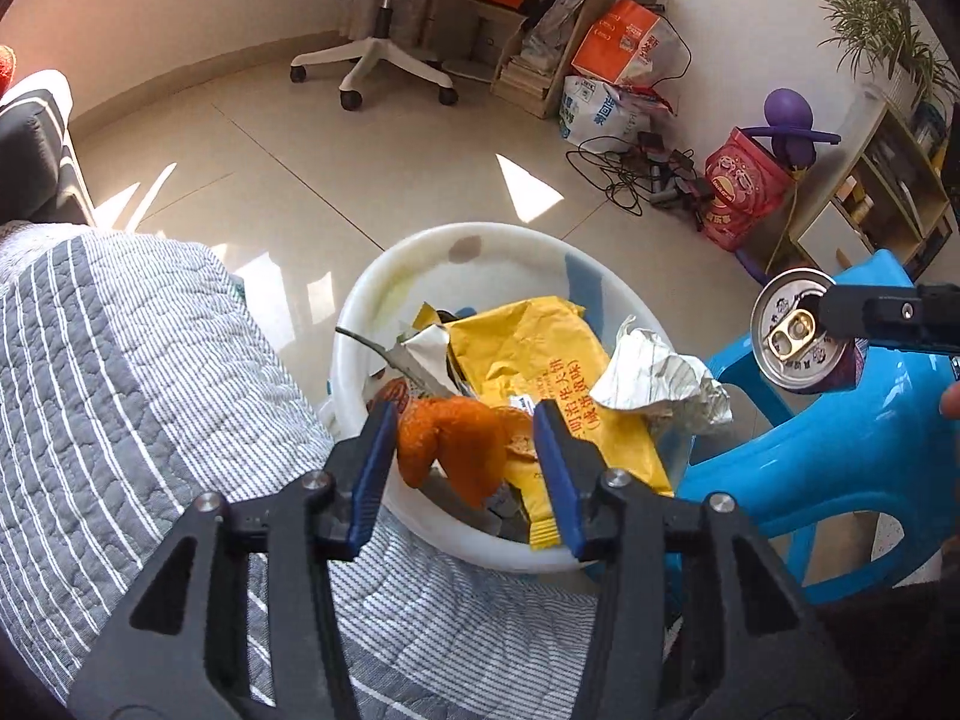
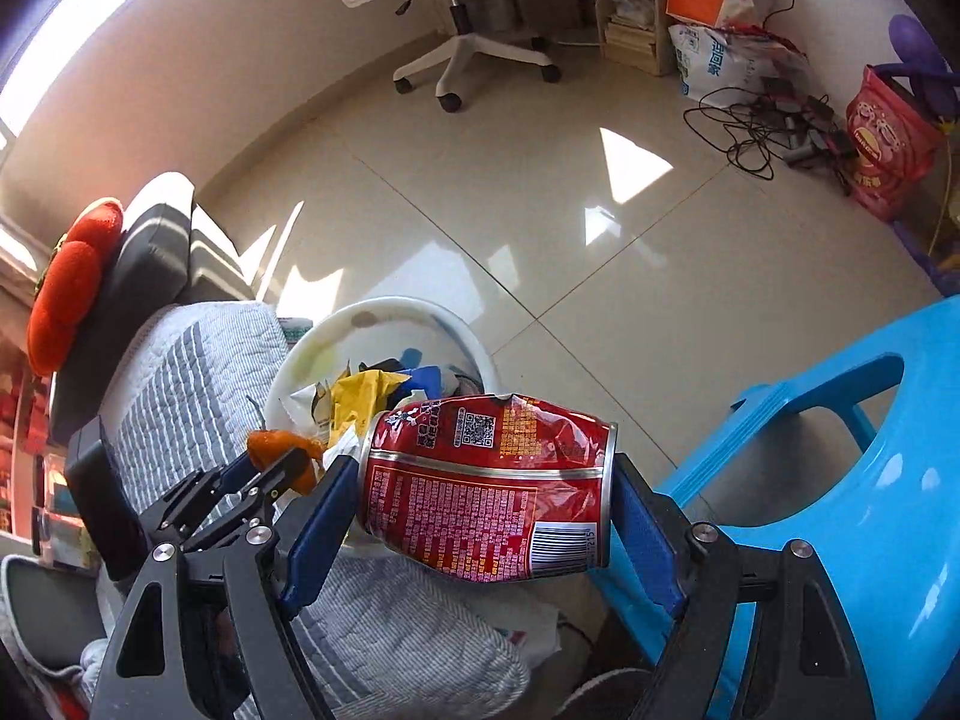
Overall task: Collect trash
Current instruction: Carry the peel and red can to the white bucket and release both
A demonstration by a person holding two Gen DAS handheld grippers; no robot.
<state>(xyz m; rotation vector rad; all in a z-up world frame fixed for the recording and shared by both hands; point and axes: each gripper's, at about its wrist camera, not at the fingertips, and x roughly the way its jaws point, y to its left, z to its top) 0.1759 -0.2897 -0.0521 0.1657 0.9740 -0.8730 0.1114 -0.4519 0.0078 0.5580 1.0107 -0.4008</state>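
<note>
The white bin [image 1: 360, 324] holds a yellow wrapper [image 1: 540, 354], crumpled foil [image 1: 660, 378] and orange peel [image 1: 450, 444], which lies between the parted pads of the left hand-held gripper [image 1: 465, 468], at 6 o'clock in the bin. The right hand-held gripper [image 2: 486, 516] clamps a dented red can [image 2: 480, 480] that hides part of the bin.

You're facing a glossy cream tiled floor [image 1: 360, 168] with sharp sunlight patches. A white office chair [image 1: 384, 12] stands by the pale wall, cables [image 1: 636, 174] tangled nearby, a blue plastic stool [image 2: 840, 468] at right.

Left claw [image 1: 465, 441] parted, right claw [image 2: 486, 495] clamped
</note>
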